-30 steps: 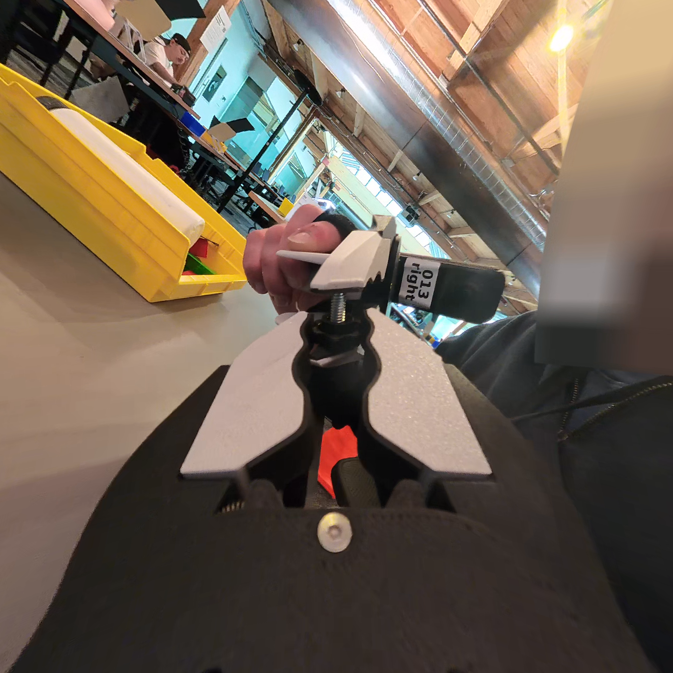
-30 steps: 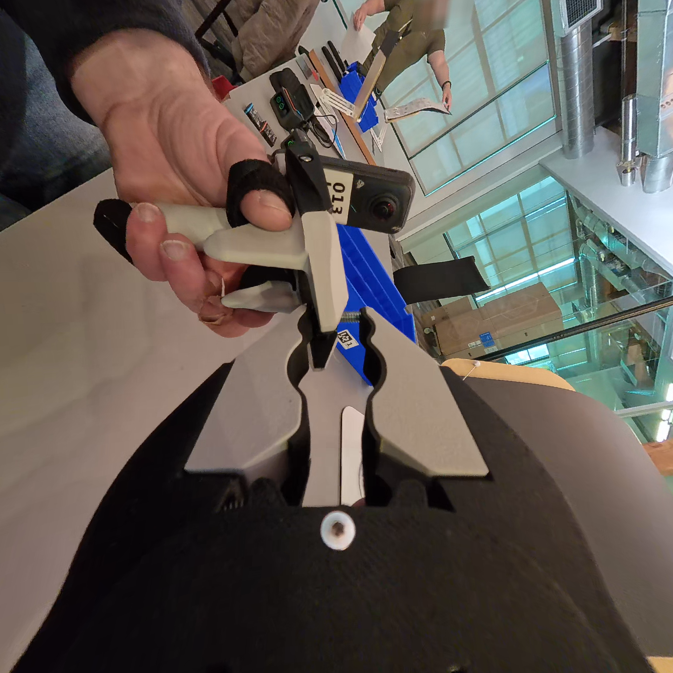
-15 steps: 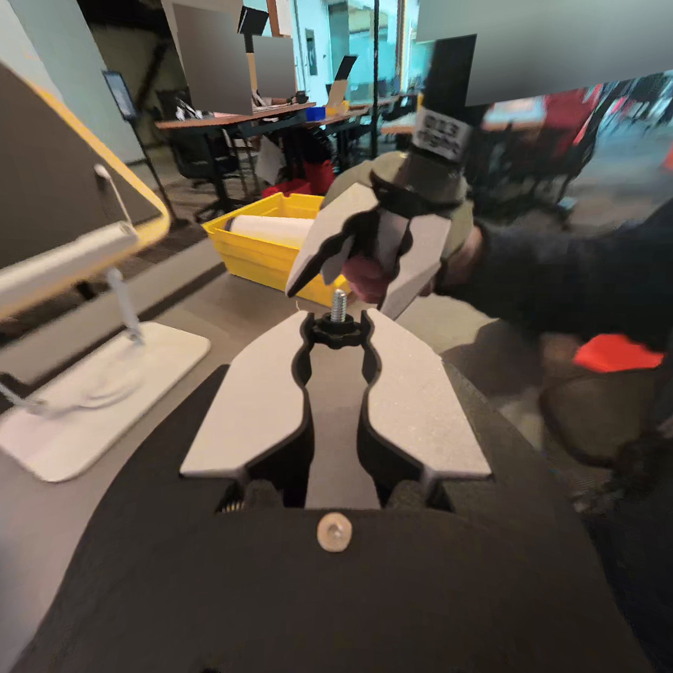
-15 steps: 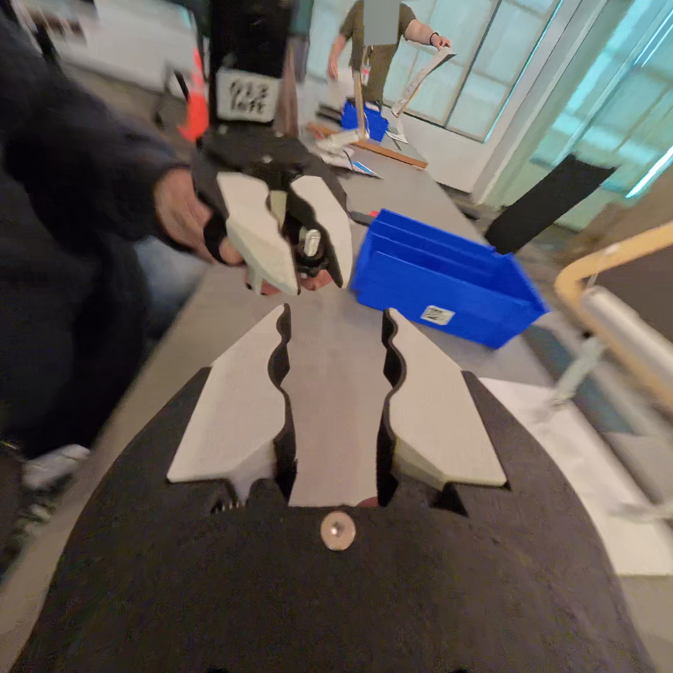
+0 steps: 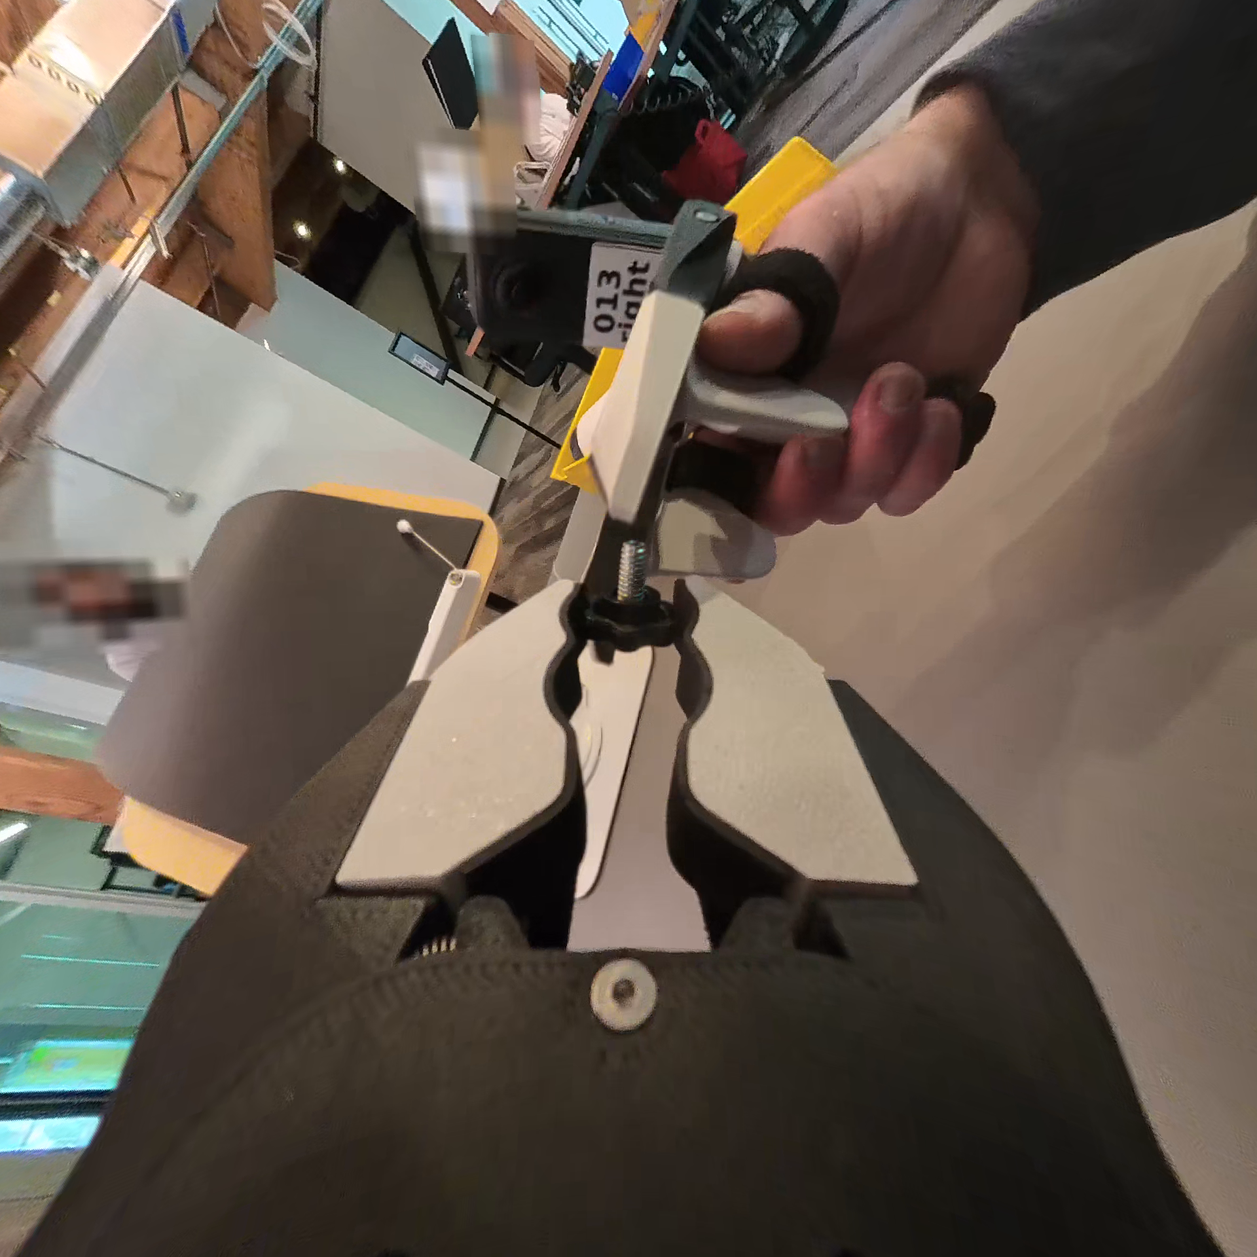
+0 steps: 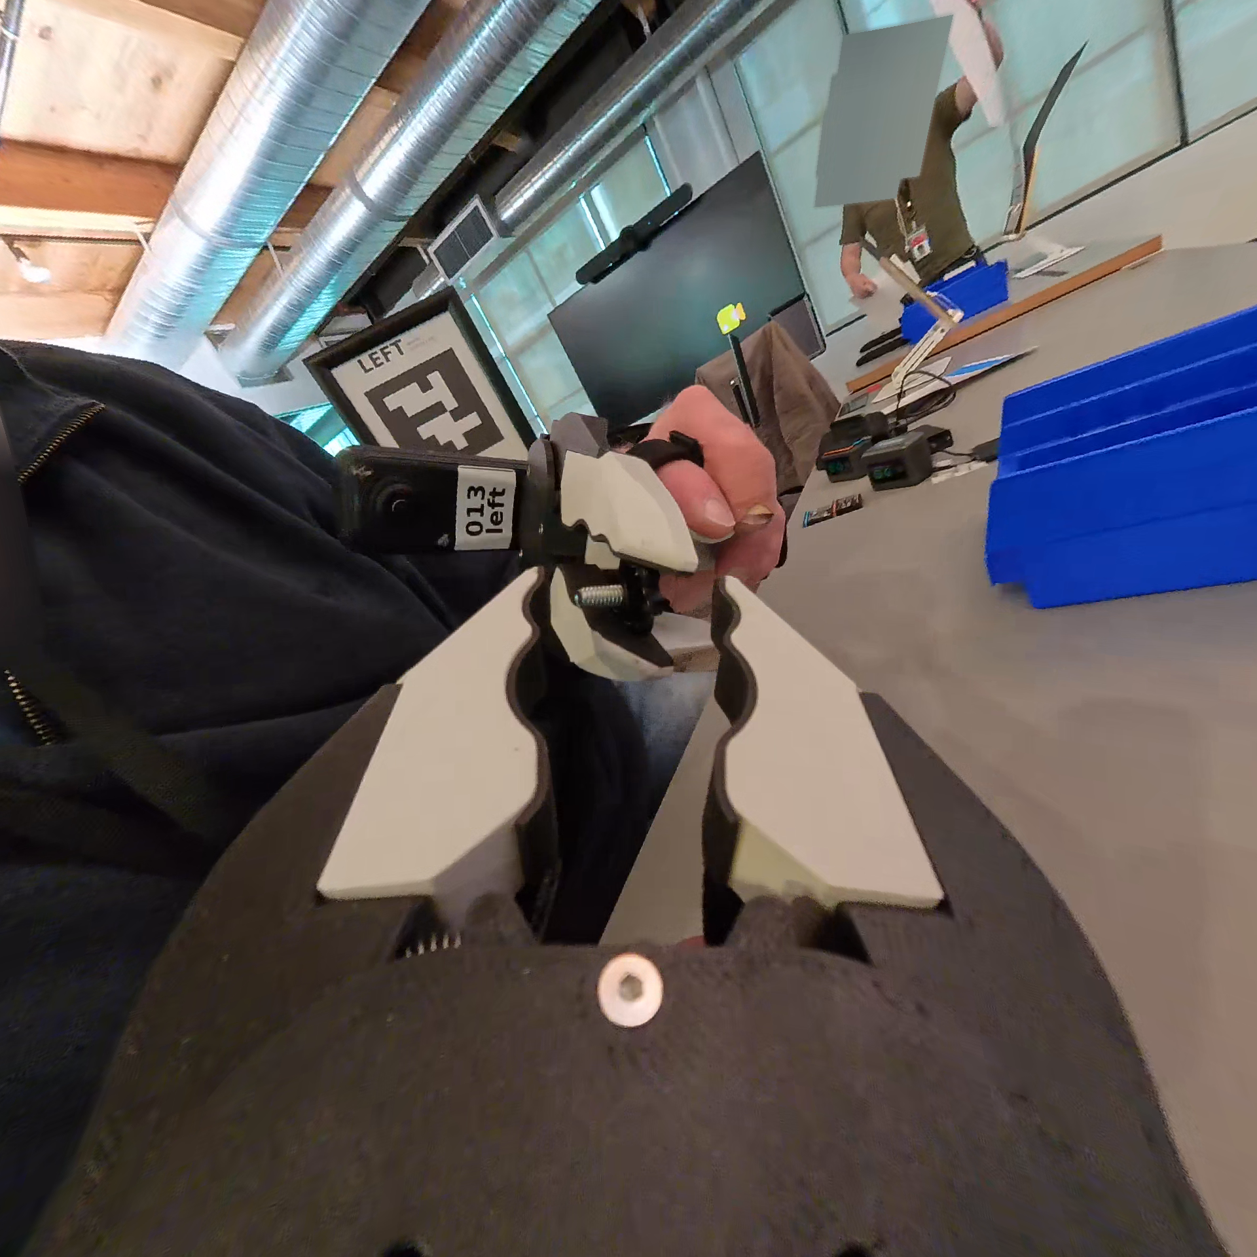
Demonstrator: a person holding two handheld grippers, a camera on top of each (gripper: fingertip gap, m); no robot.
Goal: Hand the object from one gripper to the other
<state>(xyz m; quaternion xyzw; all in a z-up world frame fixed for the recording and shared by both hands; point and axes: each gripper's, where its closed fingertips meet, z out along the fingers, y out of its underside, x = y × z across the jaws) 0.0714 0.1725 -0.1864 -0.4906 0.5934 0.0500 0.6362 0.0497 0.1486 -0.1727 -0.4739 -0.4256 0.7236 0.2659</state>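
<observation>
The knob screw is clamped by the left gripper; the right gripper is spread wide around it, so closing on the thread looks next.

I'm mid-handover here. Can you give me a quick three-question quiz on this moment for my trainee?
1. True or false: the right gripper is shut on the threaded stud.
2. What holds the black knob at the base of that stud? A) the left gripper B) the right gripper C) nothing, it lies on the table
3. Fill in: in the right wrist view, the bin on the table is ____ in colour.

Key:
1. False. Its jaws stand open, one on either side of the stud.
2. A
3. Blue
</observation>
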